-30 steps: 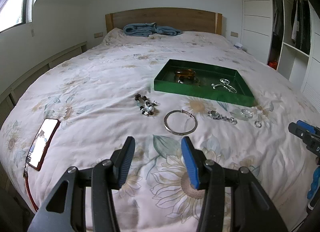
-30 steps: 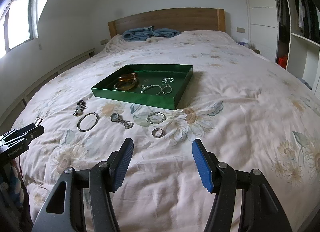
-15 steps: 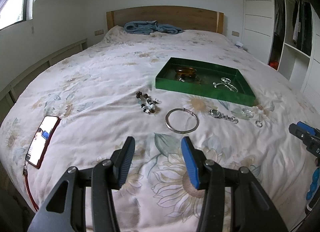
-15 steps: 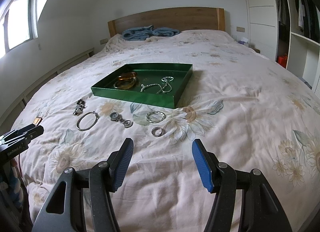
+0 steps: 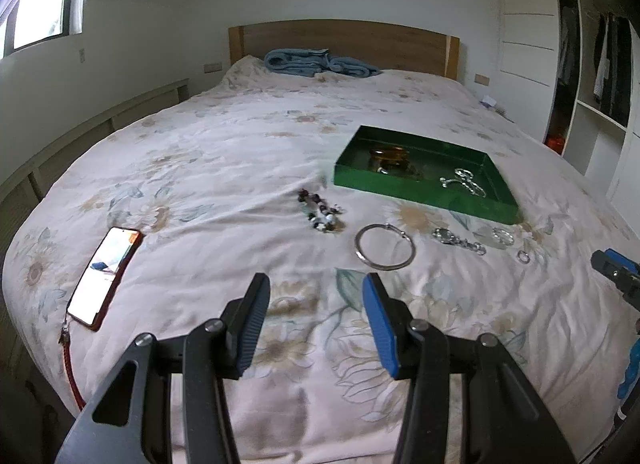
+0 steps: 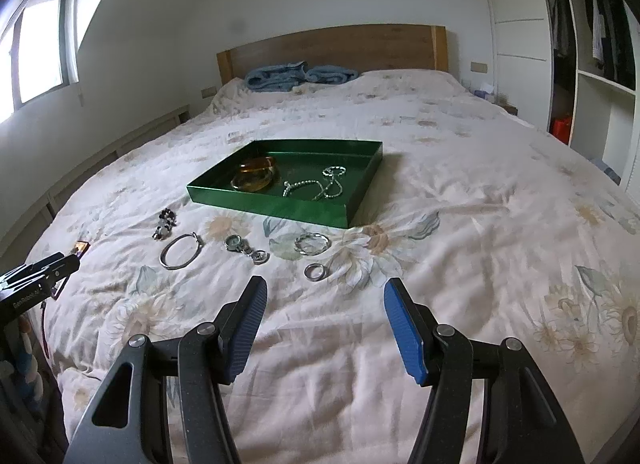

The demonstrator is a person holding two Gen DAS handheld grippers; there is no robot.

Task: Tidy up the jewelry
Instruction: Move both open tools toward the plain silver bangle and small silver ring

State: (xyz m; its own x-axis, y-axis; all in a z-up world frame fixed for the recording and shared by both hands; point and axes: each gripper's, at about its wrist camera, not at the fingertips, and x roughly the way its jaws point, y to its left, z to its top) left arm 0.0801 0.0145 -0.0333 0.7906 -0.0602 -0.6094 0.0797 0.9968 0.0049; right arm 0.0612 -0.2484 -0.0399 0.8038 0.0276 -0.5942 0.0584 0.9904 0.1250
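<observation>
Five pieces wait on the bed (image 6: 460,192); the green tray (image 6: 260,204) holds some. Both my hand-held grippers, left (image 5: 316,328) and right (image 6: 326,330), gape wide, empty.

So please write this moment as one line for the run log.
left hand-held gripper: open, empty | right hand-held gripper: open, empty | green tray: amber bangles, chain inside | bed: five pieces outside

We see a green tray (image 6: 276,206) flat on the bed, holding amber bangles (image 6: 256,176) and a silver chain (image 6: 320,186). In front of it lie, in a row: a dark beaded bracelet (image 6: 165,224), a silver bangle (image 6: 180,252), a watch-like piece (image 6: 245,249), a twisted silver hoop (image 6: 313,243) and, nearest, a small ring (image 6: 316,272).
</observation>
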